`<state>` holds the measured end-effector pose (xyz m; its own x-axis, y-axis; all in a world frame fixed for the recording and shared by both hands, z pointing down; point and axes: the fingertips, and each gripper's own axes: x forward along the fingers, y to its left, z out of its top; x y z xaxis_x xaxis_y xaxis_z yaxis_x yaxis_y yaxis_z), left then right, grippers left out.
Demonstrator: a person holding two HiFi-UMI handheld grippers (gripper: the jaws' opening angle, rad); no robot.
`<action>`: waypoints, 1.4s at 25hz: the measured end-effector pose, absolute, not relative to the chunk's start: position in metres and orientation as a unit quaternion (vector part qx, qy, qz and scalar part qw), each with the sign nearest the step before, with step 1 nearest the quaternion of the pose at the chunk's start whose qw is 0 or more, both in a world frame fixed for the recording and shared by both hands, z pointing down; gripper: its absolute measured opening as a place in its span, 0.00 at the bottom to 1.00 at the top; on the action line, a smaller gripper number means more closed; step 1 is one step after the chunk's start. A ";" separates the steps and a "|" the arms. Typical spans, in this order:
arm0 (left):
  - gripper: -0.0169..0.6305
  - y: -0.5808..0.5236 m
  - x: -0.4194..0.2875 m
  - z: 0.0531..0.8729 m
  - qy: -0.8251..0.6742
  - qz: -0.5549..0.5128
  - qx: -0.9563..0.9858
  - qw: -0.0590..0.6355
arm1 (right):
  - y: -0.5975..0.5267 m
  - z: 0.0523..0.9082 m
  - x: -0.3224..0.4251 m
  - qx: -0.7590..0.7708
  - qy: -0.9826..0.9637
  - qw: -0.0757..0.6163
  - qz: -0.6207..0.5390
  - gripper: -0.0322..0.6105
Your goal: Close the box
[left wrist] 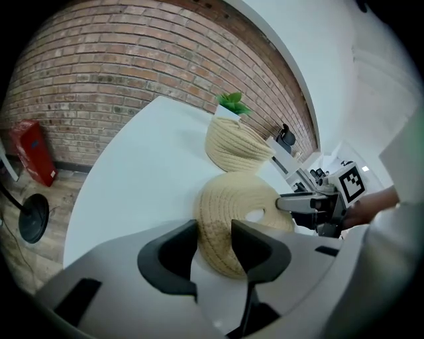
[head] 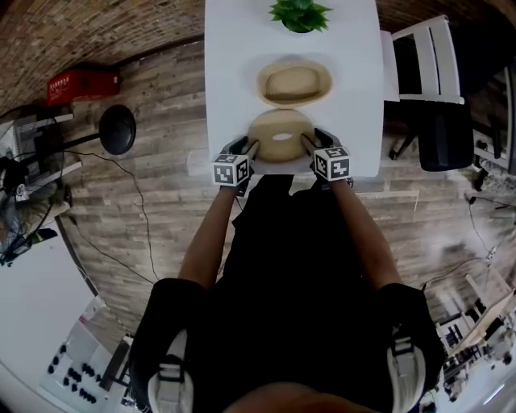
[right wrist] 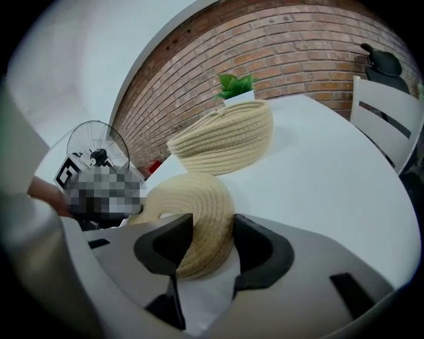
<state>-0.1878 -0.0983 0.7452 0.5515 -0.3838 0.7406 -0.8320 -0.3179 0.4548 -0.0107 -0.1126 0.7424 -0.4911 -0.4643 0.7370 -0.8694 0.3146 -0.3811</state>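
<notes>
A round woven rope lid [head: 280, 135] with an oval hole in its middle lies near the front edge of the white table [head: 234, 64]. Behind it stands the matching open woven basket [head: 294, 83]. My left gripper [head: 248, 152] grips the lid's left rim, and the rim fills the gap between its jaws [left wrist: 213, 242]. My right gripper [head: 310, 145] holds the opposite rim the same way [right wrist: 212, 242]. In the left gripper view the lid [left wrist: 235, 198] tilts up at my side, with the basket [left wrist: 235, 142] beyond it. The right gripper view shows the lid [right wrist: 192, 198] and the basket [right wrist: 225, 139].
A potted green plant [head: 300, 14] stands at the table's far end, right behind the basket. A white chair [head: 427, 60] sits to the table's right. On the wooden floor to the left are a black fan [head: 117, 129] and a red case [head: 81, 83].
</notes>
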 end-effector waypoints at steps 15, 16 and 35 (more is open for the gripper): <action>0.26 -0.091 -0.177 0.737 -0.398 0.240 0.757 0.459 | -0.114 0.733 0.003 0.454 -0.754 0.248 0.405 0.32; 0.25 -0.092 -0.174 0.734 -0.399 0.233 0.757 0.461 | -0.114 0.730 0.007 0.455 -0.754 0.244 0.406 0.32; 0.22 -0.115 -0.137 0.677 -0.386 0.183 0.798 0.426 | -0.123 0.672 0.050 0.502 -0.749 0.189 0.389 0.30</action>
<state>-0.1365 -0.1148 0.6766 0.6357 -0.4597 0.6201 -0.7710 -0.3391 0.5391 0.0498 -0.1235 0.6718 -0.4253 -0.6049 0.6732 -0.8987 0.1940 -0.3934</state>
